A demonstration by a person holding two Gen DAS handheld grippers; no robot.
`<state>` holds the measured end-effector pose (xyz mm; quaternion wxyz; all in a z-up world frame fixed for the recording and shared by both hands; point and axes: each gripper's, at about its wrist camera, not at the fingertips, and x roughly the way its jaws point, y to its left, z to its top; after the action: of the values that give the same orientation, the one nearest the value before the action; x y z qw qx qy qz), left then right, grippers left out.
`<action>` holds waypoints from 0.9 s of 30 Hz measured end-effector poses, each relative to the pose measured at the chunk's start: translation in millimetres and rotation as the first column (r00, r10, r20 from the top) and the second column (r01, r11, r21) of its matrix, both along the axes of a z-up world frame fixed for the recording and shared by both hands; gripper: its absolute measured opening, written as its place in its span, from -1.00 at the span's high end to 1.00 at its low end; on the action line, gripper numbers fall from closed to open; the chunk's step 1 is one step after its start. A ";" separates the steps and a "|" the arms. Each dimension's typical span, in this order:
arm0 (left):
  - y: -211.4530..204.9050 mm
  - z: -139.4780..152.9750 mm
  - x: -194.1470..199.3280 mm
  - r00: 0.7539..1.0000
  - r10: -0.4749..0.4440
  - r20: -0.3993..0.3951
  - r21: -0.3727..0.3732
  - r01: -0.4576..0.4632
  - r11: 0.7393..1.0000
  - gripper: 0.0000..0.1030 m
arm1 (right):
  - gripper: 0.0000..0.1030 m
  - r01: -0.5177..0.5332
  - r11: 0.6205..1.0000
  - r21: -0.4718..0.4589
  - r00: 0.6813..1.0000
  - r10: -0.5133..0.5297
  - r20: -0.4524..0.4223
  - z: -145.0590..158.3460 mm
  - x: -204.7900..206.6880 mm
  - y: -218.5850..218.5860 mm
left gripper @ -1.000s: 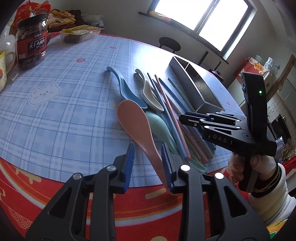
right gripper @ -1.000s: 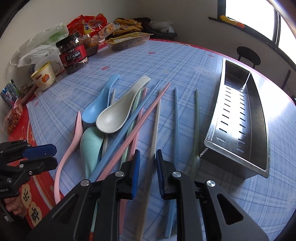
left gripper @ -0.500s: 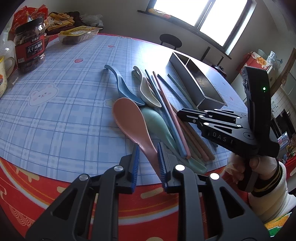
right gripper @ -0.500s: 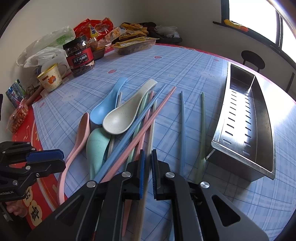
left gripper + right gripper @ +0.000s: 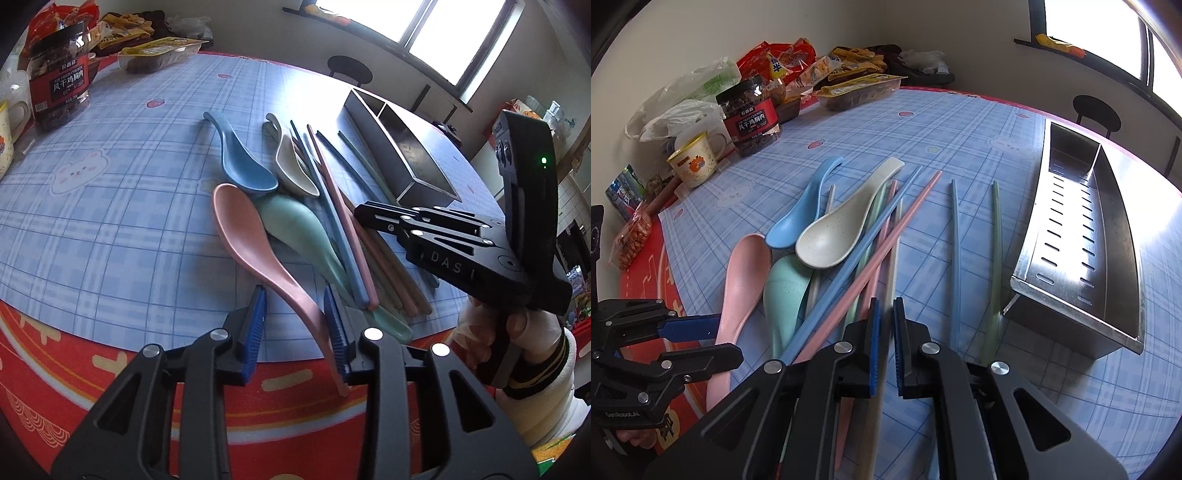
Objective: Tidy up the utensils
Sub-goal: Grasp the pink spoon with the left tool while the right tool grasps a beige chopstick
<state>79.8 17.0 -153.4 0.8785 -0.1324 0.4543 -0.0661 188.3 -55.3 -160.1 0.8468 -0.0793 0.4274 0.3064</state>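
Checked tablecloth [image 5: 960,140] holds four spoons [image 5: 834,236], one steel tray [image 5: 1123,229].

Matt speckled plastic spoons [image 5: 831,240], shiny perforated steel tray [image 5: 1082,236], glossy tablecloth [image 5: 923,129].

Four spoons: one blue spoon [image 5: 805,206], one cream spoon [image 5: 842,232], one pink spoon [image 5: 738,280], one mint spoon [image 5: 783,291]. Chopsticks in a loose heap, at least seven: blue chopstick [image 5: 955,258] and green chopstick [image 5: 996,251] lying apart from the rest, another blue, a pink crossing it, a cream chopstick [image 5: 890,280], plus a second pink and a green beneath; exact total hard to tell. One steel tray [image 5: 1108,258], two compartments. One jar [image 5: 751,114]. One mug [image 5: 696,162]. Several snack packets [image 5: 857,88], uncounted.
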 end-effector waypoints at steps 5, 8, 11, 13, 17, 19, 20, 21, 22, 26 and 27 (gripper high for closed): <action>-0.5 -1.8 1.6 1.000 0.004 0.006 0.014 -0.004 1.000 0.59 | 0.86 0.000 1.000 0.003 1.000 0.000 -0.003 0.0 -0.4 0.6; 1.5 -1.5 1.1 1.000 -0.005 0.020 0.031 0.004 1.000 0.67 | 0.86 0.001 1.000 0.005 1.000 -0.001 -0.004 0.1 0.2 -0.6; 5.8 1.1 -0.7 0.999 0.002 0.033 0.091 -0.005 0.996 0.78 | 0.86 0.001 1.000 0.005 1.000 -0.001 -0.004 0.1 0.3 -0.8; 13.2 1.4 -1.0 0.999 0.020 0.031 0.107 -0.023 0.994 0.78 | 0.86 0.003 1.000 0.008 1.000 -0.003 -0.006 0.3 0.6 -1.6; 29.7 0.2 -1.5 0.998 0.058 0.034 0.107 -0.061 0.992 0.78 | 0.86 0.007 1.000 0.009 1.000 -0.007 -0.006 0.6 1.5 -1.9; 37.3 0.3 -1.3 0.996 0.077 0.040 0.115 -0.081 0.990 0.78 | 0.86 0.010 1.000 0.002 1.000 -0.010 0.000 0.5 0.7 -0.4; 40.9 0.1 -1.0 0.995 0.087 0.042 0.119 -0.092 0.989 0.78 | 0.86 0.011 1.000 -0.005 1.000 -0.011 0.005 0.6 0.1 0.9; 44.3 -0.8 -0.4 0.994 0.096 0.041 0.120 -0.101 0.988 0.78 | 0.86 0.013 1.000 -0.012 1.000 -0.012 0.011 0.6 -0.5 2.6; 47.6 -1.2 -0.6 0.994 0.101 0.045 0.114 -0.105 0.988 0.78 | 0.86 0.014 1.000 -0.020 1.000 -0.014 0.017 0.4 -1.2 4.4; 50.6 -4.3 1.4 0.993 0.103 0.054 0.111 -0.109 0.988 0.77 | 0.87 0.022 0.999 -0.038 0.999 -0.021 0.030 0.0 -1.9 7.6; 51.1 -4.4 2.1 0.993 0.103 0.054 0.108 -0.108 0.988 0.77 | 0.87 0.024 0.999 -0.042 0.999 -0.022 0.032 0.0 -1.9 8.3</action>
<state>81.9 68.1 -157.8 0.8973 -0.1057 0.4285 0.0028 186.4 -47.0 -160.2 0.8552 -0.0970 0.4210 0.2863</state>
